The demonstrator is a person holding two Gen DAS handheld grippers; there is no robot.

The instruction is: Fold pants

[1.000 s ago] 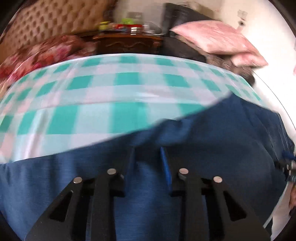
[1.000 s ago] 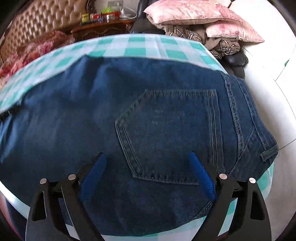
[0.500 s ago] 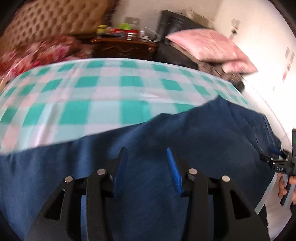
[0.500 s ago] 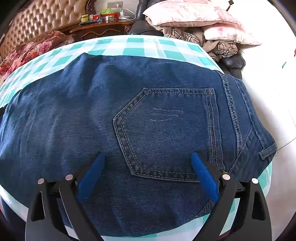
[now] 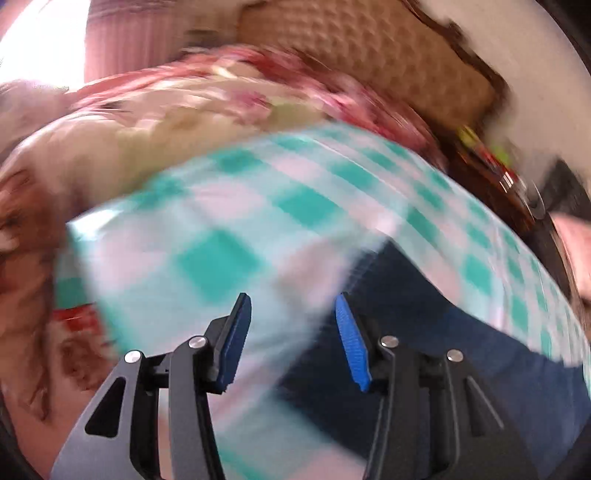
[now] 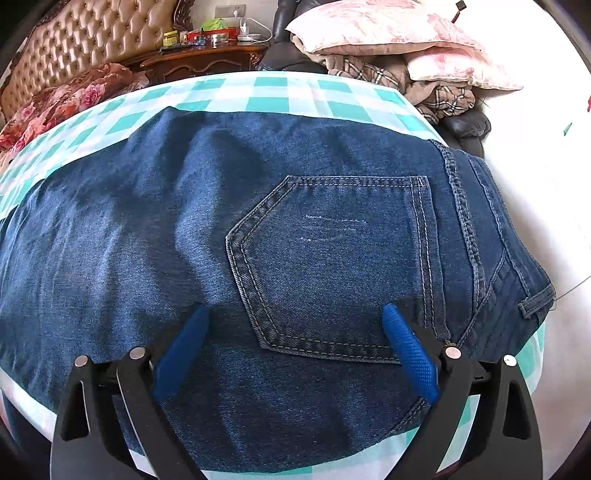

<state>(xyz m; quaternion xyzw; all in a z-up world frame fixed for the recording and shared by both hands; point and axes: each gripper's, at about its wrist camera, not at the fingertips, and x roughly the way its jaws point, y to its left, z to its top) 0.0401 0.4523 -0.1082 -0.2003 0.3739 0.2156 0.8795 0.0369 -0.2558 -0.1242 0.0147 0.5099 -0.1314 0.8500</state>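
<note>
A teal-and-white checked cloth [image 6: 258, 92] covers the work surface, and the pants [image 6: 258, 240], dark blue denim, lie spread flat on it, filling most of the right wrist view with a back pocket [image 6: 332, 266] facing up and the waistband toward the right edge. Behind the cloth stand a tufted headboard [image 6: 74, 40], a red floral bedcover [image 6: 55, 107], a dark wooden nightstand [image 6: 207, 62] carrying small bottles and boxes, and a stack of pink pillows [image 6: 388, 26] on plaid fabric; none of these lies on the denim. The right gripper [image 6: 295, 347] hangs directly above the pants with its blue pads spread wide, one on either side of the pocket's lower edge, nothing between them; whether the tips touch the cloth cannot be told. The left wrist view is heavily motion-blurred. There the left gripper [image 5: 291, 339] stands over the bare checked cloth [image 5: 229, 221], its jaws partly apart and opening with nothing between them. The pants [image 5: 424, 332] show as a dark blue mass to the right of and below that gripper's right pad; contact with that pad cannot be determined through the blur. The floral bedcover [image 5: 221, 92] and the headboard [image 5: 369, 44] lie beyond.
</note>
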